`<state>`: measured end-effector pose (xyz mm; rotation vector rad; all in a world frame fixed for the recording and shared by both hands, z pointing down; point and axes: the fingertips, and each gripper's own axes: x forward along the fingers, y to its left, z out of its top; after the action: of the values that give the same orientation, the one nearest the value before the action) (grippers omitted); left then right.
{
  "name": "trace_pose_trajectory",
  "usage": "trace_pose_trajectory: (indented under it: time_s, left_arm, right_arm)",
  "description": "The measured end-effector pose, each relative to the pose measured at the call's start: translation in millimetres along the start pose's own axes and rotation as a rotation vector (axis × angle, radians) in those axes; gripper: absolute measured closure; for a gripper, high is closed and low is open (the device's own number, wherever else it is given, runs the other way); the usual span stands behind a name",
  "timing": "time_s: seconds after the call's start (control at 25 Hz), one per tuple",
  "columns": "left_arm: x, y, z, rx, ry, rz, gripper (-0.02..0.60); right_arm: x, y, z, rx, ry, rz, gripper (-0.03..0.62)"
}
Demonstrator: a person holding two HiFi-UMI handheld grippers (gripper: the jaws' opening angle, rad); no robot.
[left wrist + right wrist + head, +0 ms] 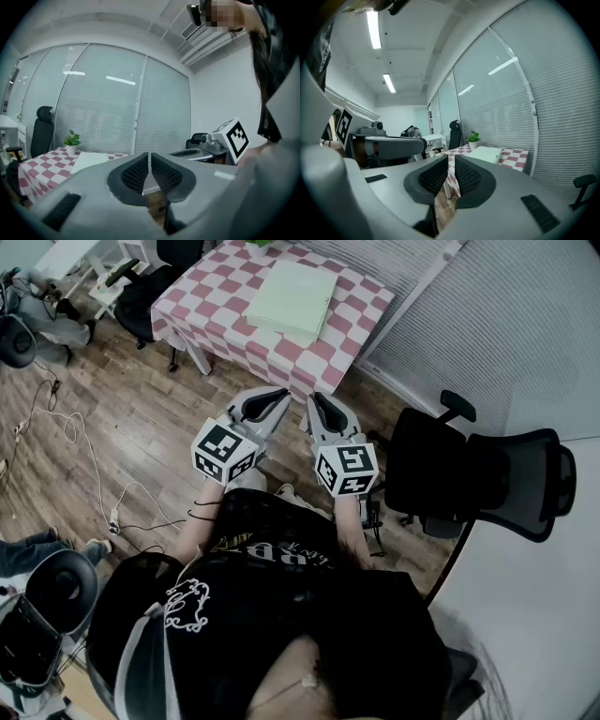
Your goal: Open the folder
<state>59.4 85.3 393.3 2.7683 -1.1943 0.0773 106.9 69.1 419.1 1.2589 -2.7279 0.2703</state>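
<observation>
– Tools first: how are they set?
– The left tool (281,392) is pressed together on nothing; the right tool (316,397) is likewise closed and empty.
– And the folder (295,298)?
– It is seen lying closed on the checked table (202,306), well apart from both. Nothing is done yet; approach, grip and lifting of the cover are left.

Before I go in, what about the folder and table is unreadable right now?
- Folder: opening edge and any clasp too small in the head view, seen edge-on in both gripper views.
- Folder's near edge: covered by the left gripper body in the left gripper view.
- Table: far side cut off by the head view's top edge.
</observation>
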Motion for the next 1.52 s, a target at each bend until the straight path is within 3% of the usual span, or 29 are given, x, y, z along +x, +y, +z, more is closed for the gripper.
trace_pose_trajectory:
  time_s: [1.0, 1.28, 1.52]
  left_arm:
    - [6.8, -8.1, -13.1, 0.007, 0.052, 0.016, 0.56]
    - [16.6, 5.5, -16.6, -0.001, 0.066, 0.02, 0.56]
    - [40.6, 30.0, -21.7, -0.007, 0.079, -0.02, 0.56]
  right_arm:
    - [1.2, -12.0, -7.3, 0.046, -0.008, 0.046, 0.546]
    - [13.4, -27.6, -12.8, 0.064, 0.01, 0.032, 0.546]
    - [38.4, -43.4, -12.0, 0.073, 0.024, 0.007, 0.546]
